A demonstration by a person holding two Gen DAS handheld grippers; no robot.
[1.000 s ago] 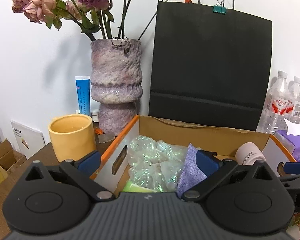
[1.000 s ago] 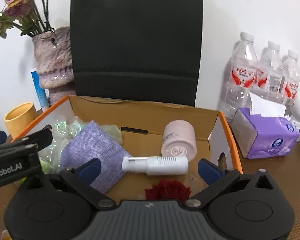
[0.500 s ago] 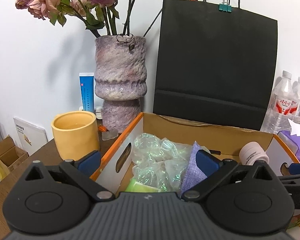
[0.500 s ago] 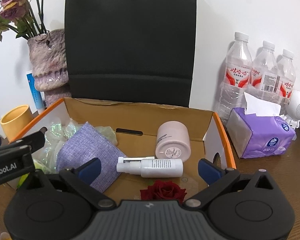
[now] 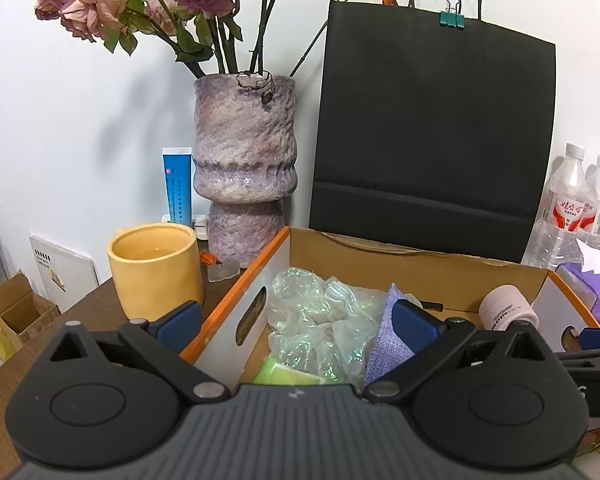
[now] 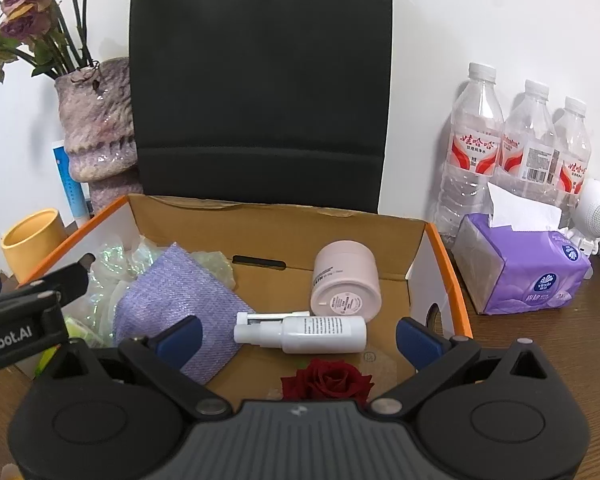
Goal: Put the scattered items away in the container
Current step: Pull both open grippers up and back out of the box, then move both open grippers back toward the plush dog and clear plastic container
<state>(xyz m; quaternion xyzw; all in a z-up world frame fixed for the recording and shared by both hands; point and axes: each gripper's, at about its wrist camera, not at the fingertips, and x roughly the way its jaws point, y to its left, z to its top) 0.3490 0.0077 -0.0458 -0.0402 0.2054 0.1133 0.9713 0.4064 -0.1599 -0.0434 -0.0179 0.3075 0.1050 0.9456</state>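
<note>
Both wrist views close over the shared cardboard box (image 5: 420, 272), wall-facing

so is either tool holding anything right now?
No. Left tool and right tool are both open and empty above the cardboard box.

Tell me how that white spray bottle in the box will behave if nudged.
The white spray bottle lies on its side, so it would probably roll. It looks like light plastic. Its smooth round body may slip between gripper pads.
</note>
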